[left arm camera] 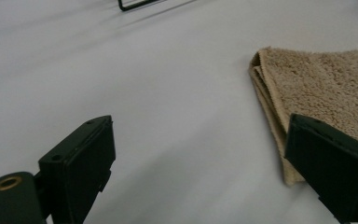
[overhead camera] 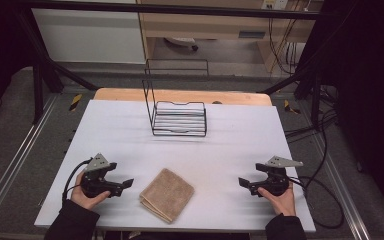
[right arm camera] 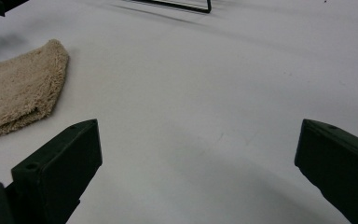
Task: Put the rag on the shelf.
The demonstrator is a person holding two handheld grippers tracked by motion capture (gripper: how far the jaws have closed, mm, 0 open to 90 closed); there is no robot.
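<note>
Down at the near edge of the worktop [overhead camera: 130, 125], 2 sleeved forearms come in, each hand wrapped around a tool. The left hand-held gripper [overhead camera: 128, 183] sits low near the near-left corner, jaws spread wide and released, nothing between them, its tips pointing across toward the middle. In the left gripper view one jaw stands in front of the towel's near edge, but whether it touches the cloth I cannot tell. The right hand-held gripper [overhead camera: 242, 182] mirrors it near the near-right corner, jaws also wide apart and empty, aimed inward over bare white surface and well apart from the cloth. Between the 2, close to the near edge and a little left of centre, lies the folded tan towel [overhead camera: 167, 194], flat, turned like a diamond with 1 corner toward the near edge; its layered fold shows along the edge in the left gripper view [left arm camera: 317, 88]. Farther back, toward the far edge at the middle, stands a black wire rack [overhead camera: 179, 118], upright and empty.
</note>
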